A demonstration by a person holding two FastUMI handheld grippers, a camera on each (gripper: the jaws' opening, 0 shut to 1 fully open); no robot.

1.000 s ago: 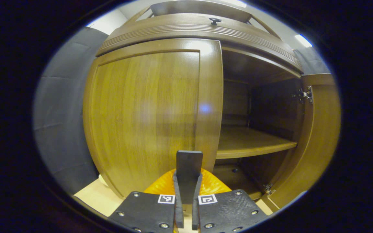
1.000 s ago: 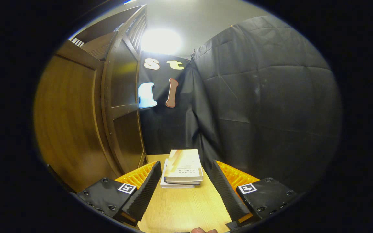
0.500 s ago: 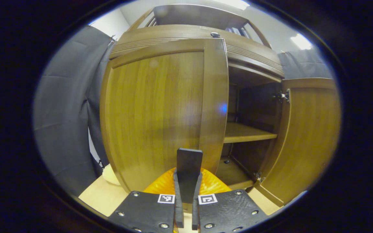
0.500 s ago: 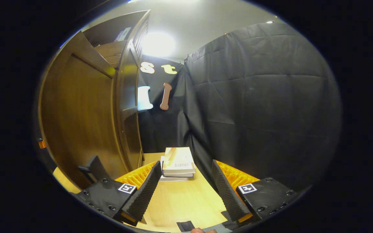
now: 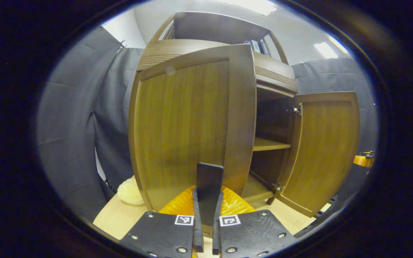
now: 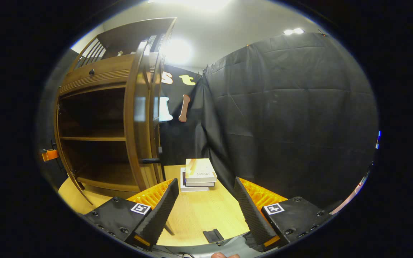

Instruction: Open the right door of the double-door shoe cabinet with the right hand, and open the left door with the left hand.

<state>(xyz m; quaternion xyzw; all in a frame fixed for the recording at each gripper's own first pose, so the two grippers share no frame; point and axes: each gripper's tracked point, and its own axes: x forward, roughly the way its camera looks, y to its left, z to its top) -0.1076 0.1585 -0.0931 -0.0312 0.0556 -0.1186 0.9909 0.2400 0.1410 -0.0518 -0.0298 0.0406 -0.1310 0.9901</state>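
Shoe cabinet [image 5: 264, 77]: centre of the left gripper view, standing on the pale wooden bench [image 5: 117, 218]; in the right gripper view it fills the left side of the frame.
Left door [image 5: 188, 122]: swung out toward the camera, centre of the left gripper view, its free edge just right of centre.
Left tool [image 5: 207, 215]: bottom centre of its own view, fingers closed narrow onto a dark flat handle [image 5: 209, 182] that stands up between them against the left door's lower edge; both fingers press on it.
Right door [image 5: 323, 150]: open wide at the right of the left gripper view, two hinges showing along its inner edge; in the right gripper view it is seen edge-on, just left of centre.
Right tool [image 6: 206, 206]: bottom of its own view, fingers spread wide and gripping nothing, over the bench and apart from the door.
Shelves: one shelf [image 5: 267, 144] inside the cabinet, with one compartment above and one below, both dark.
Doors: two, both open.
Books on the bench: one small stack of books [image 6: 198, 173], centre of the right gripper view, just right of the right door's edge; how many are in it I cannot tell.
Also on the bench: one small dark flat piece [image 6: 213, 235] near the lower edge of the right gripper view; one pale soft lump [image 5: 129, 191] at lower left of the left gripper view, beside the left door.
Top of cabinet: a railed upper shelf [image 5: 221, 28] with a few books upright.
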